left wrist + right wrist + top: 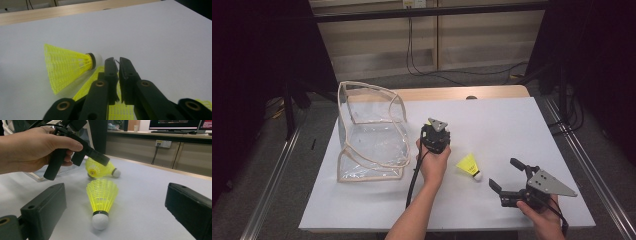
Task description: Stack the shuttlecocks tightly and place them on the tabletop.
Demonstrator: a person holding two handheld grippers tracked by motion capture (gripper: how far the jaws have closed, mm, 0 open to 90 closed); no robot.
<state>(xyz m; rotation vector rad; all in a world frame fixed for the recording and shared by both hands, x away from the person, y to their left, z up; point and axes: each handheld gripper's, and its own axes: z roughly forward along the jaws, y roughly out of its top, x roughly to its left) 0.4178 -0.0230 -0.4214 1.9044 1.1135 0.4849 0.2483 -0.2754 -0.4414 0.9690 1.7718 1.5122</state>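
Yellow shuttlecocks are lying on the white tabletop (512, 125): one shuttlecock (101, 200) is resting between the spread jaws of the right gripper (115, 220), cork nearest, while the left gripper (117, 65) is pinching a second shuttlecock (100, 168) beyond it.

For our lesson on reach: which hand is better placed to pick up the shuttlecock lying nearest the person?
Right, probably. The right gripper is open and points at that shuttlecock, which lies just ahead between its fingers; the left gripper is shut.
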